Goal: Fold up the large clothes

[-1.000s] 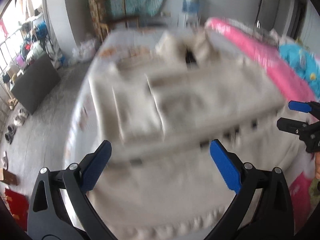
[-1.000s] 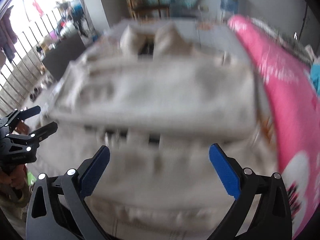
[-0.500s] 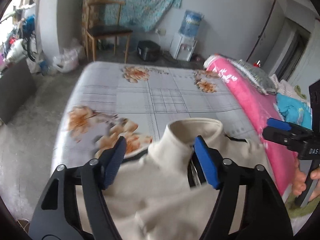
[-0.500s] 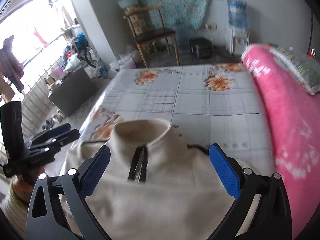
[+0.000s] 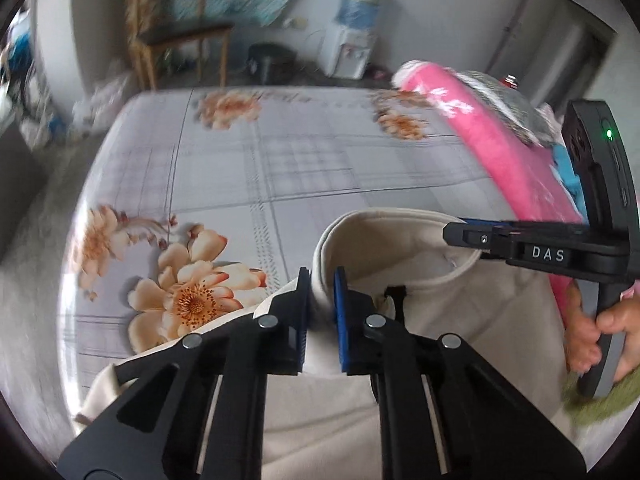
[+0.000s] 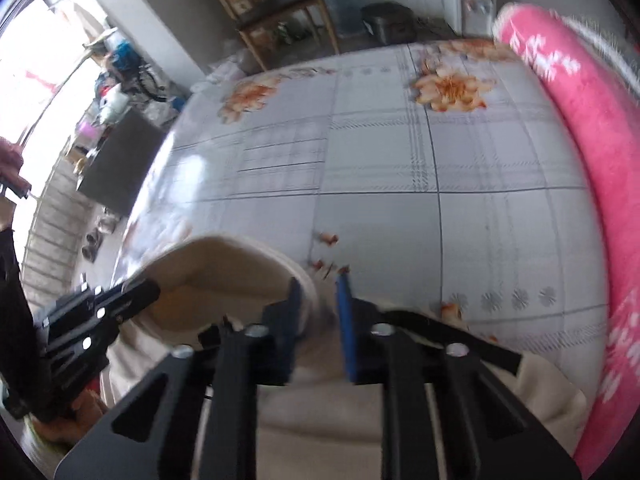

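Right now the bed (image 5: 280, 168), with its grey checked floral sheet, fills both views, and a pink blanket (image 5: 492, 140) runs along its right edge. The cream sweater (image 5: 460, 320) lies at the near edge of the bed, collar toward the far end, body spreading under both tools.

Left gripper (image 5: 320, 312): jaws closing, blue pads already pinching the left side of the collar (image 5: 384, 224). Right gripper (image 6: 318, 320): jaws closing too, with the collar's right side between the pads; that view is blurred, but the cloth looks pinched.

Step in hand, I'd say: taking hold at the neck with both tools, the start of a fold or a lay-flat.

Next move probably needs both grips firm first, then an even pull so the neck doesn't twist. Collar is thick, so slip is possible.
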Motion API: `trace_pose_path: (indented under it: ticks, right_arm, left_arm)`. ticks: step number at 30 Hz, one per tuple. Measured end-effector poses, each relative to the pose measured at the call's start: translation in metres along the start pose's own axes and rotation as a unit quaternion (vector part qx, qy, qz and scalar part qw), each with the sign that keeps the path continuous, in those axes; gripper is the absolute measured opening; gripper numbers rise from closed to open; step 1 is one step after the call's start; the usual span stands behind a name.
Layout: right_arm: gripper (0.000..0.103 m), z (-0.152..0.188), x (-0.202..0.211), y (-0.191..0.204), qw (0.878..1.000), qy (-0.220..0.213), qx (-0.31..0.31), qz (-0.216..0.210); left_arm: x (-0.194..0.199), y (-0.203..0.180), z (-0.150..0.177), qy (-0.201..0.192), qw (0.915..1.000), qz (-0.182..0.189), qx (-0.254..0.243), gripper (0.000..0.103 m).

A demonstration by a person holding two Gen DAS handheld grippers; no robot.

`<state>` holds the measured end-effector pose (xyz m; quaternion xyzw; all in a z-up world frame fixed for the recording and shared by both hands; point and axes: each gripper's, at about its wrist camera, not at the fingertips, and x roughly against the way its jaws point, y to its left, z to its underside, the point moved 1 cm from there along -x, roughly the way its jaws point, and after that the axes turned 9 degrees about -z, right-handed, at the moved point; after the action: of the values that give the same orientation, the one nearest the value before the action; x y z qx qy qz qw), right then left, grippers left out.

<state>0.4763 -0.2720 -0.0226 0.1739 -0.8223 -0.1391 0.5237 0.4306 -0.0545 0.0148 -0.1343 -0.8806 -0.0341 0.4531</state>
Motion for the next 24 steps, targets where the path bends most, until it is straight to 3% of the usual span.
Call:
trace_pose_path:
  ticks: [5, 9, 13, 15, 18, 24]
  right_arm:
    - [0.011, 0.041, 0.04, 0.028, 0.998, -0.017, 0.063, 0.015]
    - [0.011, 0.081, 0.05, 0.034, 0.994, -0.009, 0.097, 0.041]
    - [0.011, 0.121, 0.036, 0.022, 0.993, 0.029, 0.1, 0.053]
    - [0.012, 0.134, 0.03, 0.014, 0.993, 0.048, 0.092, 0.051]
    - [0.016, 0.139, 0.042, 0.016, 0.994, 0.051, 0.088, 0.029]
    - [0.028, 0.11, 0.095, 0.044, 0.993, -0.032, 0.092, -0.063]
  left_arm:
    - [0.043, -0.013, 0.024, -0.032, 0.9985, 0.014, -0.043, 0.011]
    - [0.06, -0.021, 0.052, -0.032, 0.9965, 0.015, -0.076, 0.011]
    - [0.053, -0.029, 0.091, -0.006, 0.9943, -0.001, -0.106, 0.011]
    - [0.034, -0.03, 0.109, 0.035, 0.9934, -0.006, -0.11, 0.011]
    - [0.024, -0.024, 0.123, 0.049, 0.993, -0.014, -0.107, 0.012]
    - [0.037, -0.015, 0.127, 0.031, 0.9956, 0.015, -0.087, 0.014]
